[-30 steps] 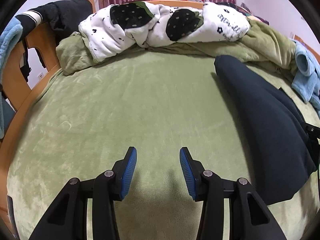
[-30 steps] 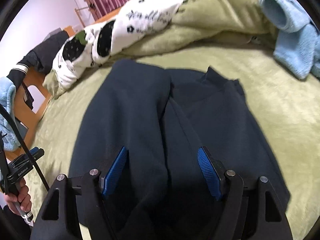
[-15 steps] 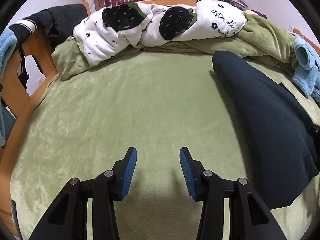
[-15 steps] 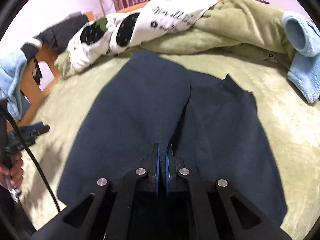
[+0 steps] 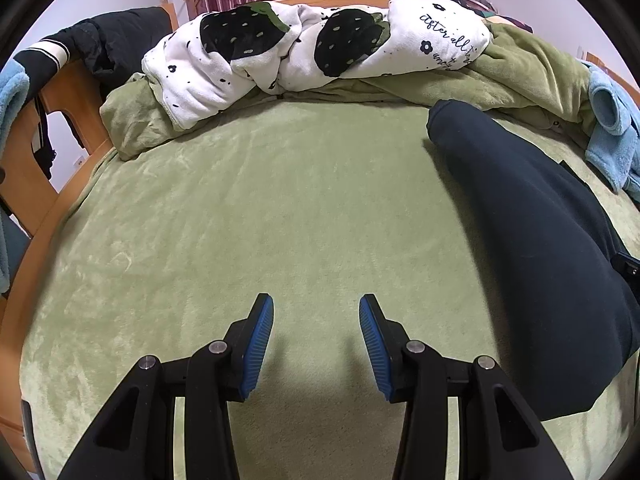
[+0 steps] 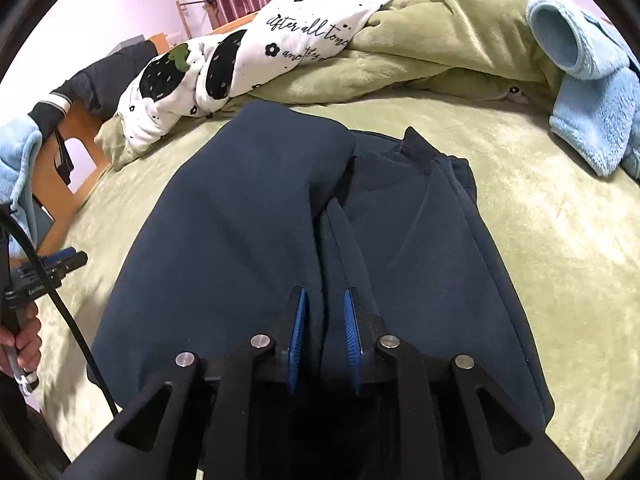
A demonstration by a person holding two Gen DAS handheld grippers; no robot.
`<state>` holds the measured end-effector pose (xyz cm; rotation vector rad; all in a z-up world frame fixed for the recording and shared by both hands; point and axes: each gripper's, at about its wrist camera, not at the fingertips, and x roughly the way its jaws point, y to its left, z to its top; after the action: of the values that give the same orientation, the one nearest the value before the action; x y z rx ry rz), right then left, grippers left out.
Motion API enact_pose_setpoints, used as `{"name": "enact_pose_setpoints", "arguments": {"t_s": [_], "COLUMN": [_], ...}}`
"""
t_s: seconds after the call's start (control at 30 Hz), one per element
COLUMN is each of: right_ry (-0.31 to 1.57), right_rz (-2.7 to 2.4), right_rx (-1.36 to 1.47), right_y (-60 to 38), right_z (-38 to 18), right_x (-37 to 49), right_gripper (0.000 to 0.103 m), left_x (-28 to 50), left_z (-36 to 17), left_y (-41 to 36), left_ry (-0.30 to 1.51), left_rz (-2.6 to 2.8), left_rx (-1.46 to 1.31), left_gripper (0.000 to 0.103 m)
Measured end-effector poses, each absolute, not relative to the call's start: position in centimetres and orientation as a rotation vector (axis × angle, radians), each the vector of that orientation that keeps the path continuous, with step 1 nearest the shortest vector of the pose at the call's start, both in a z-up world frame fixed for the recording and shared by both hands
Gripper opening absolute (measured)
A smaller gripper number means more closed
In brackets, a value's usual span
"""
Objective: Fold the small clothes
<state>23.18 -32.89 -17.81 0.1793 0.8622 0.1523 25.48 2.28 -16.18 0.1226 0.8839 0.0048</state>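
Observation:
A navy sweatshirt [image 6: 240,220] lies flat on the green blanket [image 6: 560,240], one side folded over toward its middle, the ribbed neck at the far end. My right gripper [image 6: 325,304] sits low over its near part. Its jaws are opening, and a raised fold of navy cloth stands between the blue pads [image 6: 298,320] without being squeezed. In the left wrist view the same sweatshirt [image 5: 532,260] lies to the right. My left gripper [image 5: 316,320] hovers open over bare blanket [image 5: 240,220] with nothing between its fingers; it also shows at the left edge [image 6: 60,264], held by a hand [image 6: 24,336].
A white quilt with black strawberries [image 5: 300,52] and a bunched green cover [image 5: 520,76] pile along the far side. Light blue fleece clothing [image 6: 592,120] lies at the right. A wooden bed frame [image 5: 60,128] with dark clothes [image 5: 108,40] draped on it borders the left.
The right gripper went from wide to fully shut on the sweatshirt's middle fold, and now its pads stand slightly apart again. The left gripper stays as it was.

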Motion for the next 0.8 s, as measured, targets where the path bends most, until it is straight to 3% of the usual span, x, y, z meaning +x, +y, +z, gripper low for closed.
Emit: {"name": "enact_pose_setpoints", "arguments": {"t_s": [0.17, 0.23, 0.27, 0.3, 0.53, 0.57, 0.63, 0.67, 0.73, 0.8], "right_ry": [0.832, 0.803, 0.792, 0.788, 0.919, 0.918, 0.917, 0.914, 0.895, 0.870], "right_rz": [0.131, 0.145, 0.146, 0.137, 0.126, 0.129, 0.152, 0.155, 0.180, 0.176], "right_rx": [0.101, 0.081, 0.076, 0.072, 0.190, 0.199, 0.202, 0.191, 0.156, 0.127], "right_y": [-31.6, -31.4, -31.3, -31.4, -33.6, -33.7, -33.5, -33.3, -32.7, -32.1], "right_z": [-16.9, -16.3, -16.2, -16.2, -19.5, -19.5, -19.6, -19.5, -19.2, -18.7], "right_x": [22.9, 22.3, 22.3, 22.3, 25.2, 25.3, 25.4, 25.3, 25.0, 24.6], "right_gripper": [0.033, 0.046, 0.062, 0.069, 0.069, 0.067, 0.048, 0.030, 0.007, 0.007], "left_x": [25.5, 25.6, 25.7, 25.7, 25.8, 25.8, 25.8, 25.8, 25.8, 25.7], "left_z": [-16.3, -16.2, -16.2, -16.2, -16.1, -16.1, -16.2, -16.2, -16.2, -16.3], "left_y": [2.2, 2.3, 2.4, 2.5, 2.6, 2.6, 2.4, 2.4, 2.3, 2.0], "left_ry": [0.891, 0.892, 0.893, 0.894, 0.895, 0.895, 0.894, 0.894, 0.894, 0.889], "left_rz": [0.000, 0.000, -0.001, -0.001, -0.004, -0.005, -0.006, -0.006, -0.007, -0.010], "left_rx": [0.125, 0.118, 0.115, 0.112, 0.105, 0.106, 0.108, 0.111, 0.110, 0.116], "left_gripper": [0.042, 0.042, 0.042, 0.042, 0.042, 0.042, 0.042, 0.042, 0.042, 0.042]}}
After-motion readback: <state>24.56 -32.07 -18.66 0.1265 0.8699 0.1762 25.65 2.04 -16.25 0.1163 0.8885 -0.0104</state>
